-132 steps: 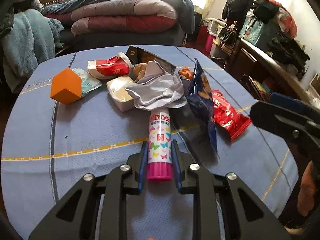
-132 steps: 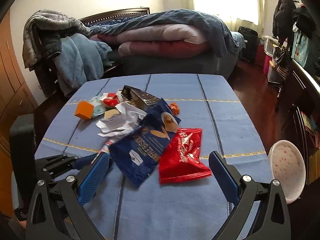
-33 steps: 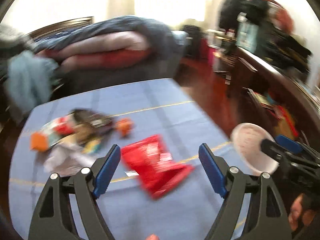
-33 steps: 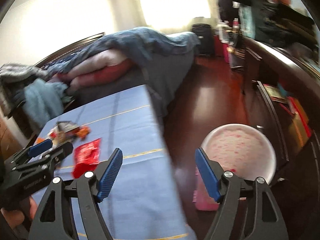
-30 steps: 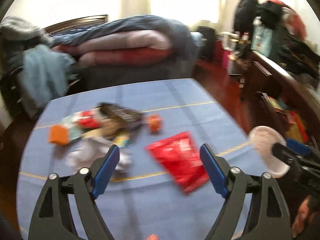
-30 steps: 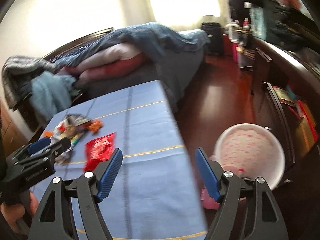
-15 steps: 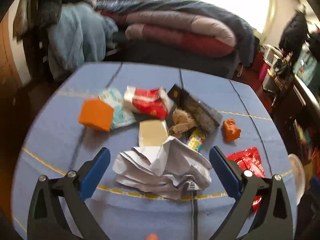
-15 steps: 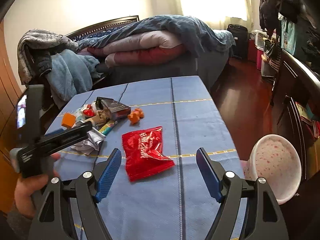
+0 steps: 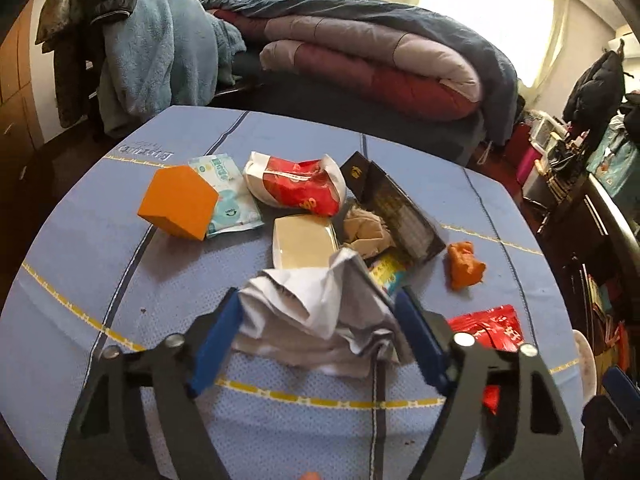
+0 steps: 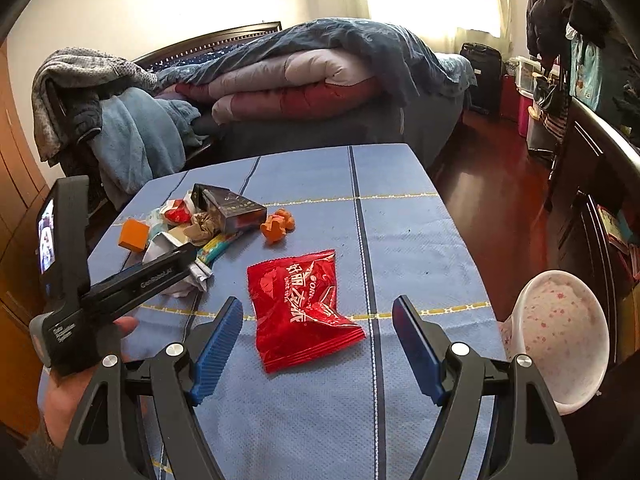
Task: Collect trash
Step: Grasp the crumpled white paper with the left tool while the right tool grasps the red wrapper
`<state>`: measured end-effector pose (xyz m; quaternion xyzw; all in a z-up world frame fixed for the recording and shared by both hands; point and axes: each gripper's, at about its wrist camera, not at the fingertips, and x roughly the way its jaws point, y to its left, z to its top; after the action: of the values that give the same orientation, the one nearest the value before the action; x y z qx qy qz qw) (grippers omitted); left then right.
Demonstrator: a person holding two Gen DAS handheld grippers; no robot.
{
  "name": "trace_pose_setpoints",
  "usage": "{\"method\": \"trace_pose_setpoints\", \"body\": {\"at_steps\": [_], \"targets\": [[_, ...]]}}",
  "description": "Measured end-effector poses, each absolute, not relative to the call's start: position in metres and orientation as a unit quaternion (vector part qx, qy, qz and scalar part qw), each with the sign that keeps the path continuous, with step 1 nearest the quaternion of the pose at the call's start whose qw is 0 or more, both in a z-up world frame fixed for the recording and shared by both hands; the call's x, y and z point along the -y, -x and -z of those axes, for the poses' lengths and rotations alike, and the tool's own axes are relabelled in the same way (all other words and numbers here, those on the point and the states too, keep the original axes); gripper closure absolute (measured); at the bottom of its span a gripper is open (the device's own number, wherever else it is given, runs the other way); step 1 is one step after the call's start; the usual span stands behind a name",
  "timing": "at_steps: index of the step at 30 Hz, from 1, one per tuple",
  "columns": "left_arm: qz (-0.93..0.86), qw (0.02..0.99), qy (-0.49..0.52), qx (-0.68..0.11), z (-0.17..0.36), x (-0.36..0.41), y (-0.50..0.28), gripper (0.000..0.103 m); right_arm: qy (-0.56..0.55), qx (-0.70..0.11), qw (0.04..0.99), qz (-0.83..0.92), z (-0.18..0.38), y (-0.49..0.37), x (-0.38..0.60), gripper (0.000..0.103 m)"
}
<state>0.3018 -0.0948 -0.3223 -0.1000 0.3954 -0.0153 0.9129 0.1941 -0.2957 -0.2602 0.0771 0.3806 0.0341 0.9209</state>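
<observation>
Blue table (image 9: 72, 280): crumpled paper (image 9: 316, 312) lay between left gripper's (image 9: 320, 336) spread jaws; right gripper (image 10: 316, 344) gaped empty.

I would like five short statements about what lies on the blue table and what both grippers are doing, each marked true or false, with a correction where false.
1. The left gripper has its open jaws on either side of the crumpled white paper. True.
2. The right gripper is shut on the red snack bag. False: its jaws are open and the bag lies flat on the tablecloth ahead of it.
3. The orange cube stands at the left end of the pile, beside a wipes packet. True.
4. The pink-speckled white bin stands on the table. False: it is off the table's right edge.
5. The dark carton stands upright. False: it lies on its side.
</observation>
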Motion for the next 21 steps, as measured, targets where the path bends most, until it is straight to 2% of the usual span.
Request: {"method": "trace_pose_setpoints", "body": {"at_steps": [1,4,14,21], "targets": [[0.024,0.915,0.107,-0.388,0.321,0.093,-0.300,0.038,-0.077,-0.381,0.921,-0.035,0.260,-0.195,0.295,0.026],[0.047,0.915,0.135,-0.378,0.316,0.085,-0.296,0.042,-0.075,-0.382,0.921,-0.036,0.260,-0.195,0.292,0.026],[0.070,0.923,0.157,-0.346,0.291,0.058,-0.278,0.043,-0.070,-0.385,0.920,-0.036,0.265,-0.205,0.279,0.026],[0.061,0.930,0.149,-0.331,0.278,0.044,-0.269,0.043,-0.048,-0.414,0.908,-0.042,0.292,-0.233,0.256,0.026]]}}
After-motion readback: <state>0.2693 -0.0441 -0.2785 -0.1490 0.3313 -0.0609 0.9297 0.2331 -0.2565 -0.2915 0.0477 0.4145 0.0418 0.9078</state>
